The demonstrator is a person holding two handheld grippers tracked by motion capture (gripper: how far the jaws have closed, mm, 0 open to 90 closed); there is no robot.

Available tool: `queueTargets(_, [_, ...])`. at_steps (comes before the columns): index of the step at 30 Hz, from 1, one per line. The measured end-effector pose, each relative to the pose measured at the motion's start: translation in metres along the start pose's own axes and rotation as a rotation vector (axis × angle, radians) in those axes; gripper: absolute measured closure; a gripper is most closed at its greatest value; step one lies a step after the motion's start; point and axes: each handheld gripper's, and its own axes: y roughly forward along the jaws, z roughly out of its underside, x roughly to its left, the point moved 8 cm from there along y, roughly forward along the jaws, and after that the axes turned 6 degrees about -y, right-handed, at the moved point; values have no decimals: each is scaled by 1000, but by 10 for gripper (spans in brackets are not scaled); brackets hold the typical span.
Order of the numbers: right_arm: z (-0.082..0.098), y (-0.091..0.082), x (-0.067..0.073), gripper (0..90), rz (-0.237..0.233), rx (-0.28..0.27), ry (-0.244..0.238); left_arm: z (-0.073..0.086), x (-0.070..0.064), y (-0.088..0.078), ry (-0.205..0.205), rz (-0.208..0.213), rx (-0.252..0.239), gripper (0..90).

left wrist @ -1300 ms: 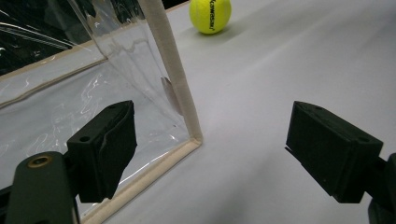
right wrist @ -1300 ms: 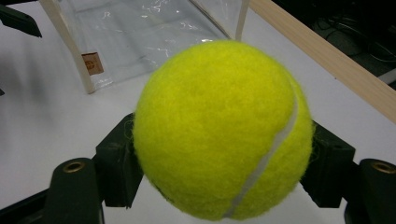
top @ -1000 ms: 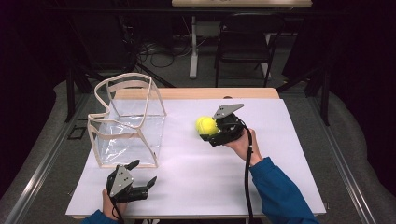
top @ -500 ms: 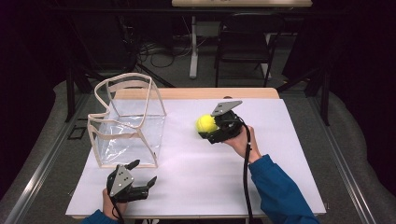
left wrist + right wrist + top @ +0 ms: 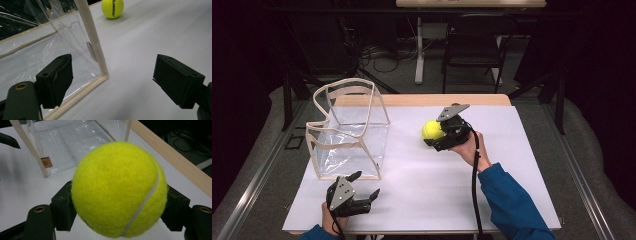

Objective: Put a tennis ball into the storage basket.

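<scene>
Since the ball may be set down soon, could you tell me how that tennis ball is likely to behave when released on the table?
The tennis ball is round, so it would probably roll on the flat white table. Its fuzzy felt likely keeps it from slipping between the right gripper jaws. It looks light and unlikely to break.

Left gripper (image 5: 362,192) jaws wide apart.

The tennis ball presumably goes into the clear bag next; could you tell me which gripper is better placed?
Right. The right gripper already clamps the tennis ball beside the clear bag; the left gripper sits open-jawed by the bag's near corner.
</scene>
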Motion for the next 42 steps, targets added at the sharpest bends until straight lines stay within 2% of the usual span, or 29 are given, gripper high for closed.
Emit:
queueTargets(21, [-10,3,-3,266,-6,10,-17,0,0,0,1,4,-1,160])
queueTargets(42, [-24,-1,-4,266,-2,21,-45,0,-1,1,6,8,-3,160])
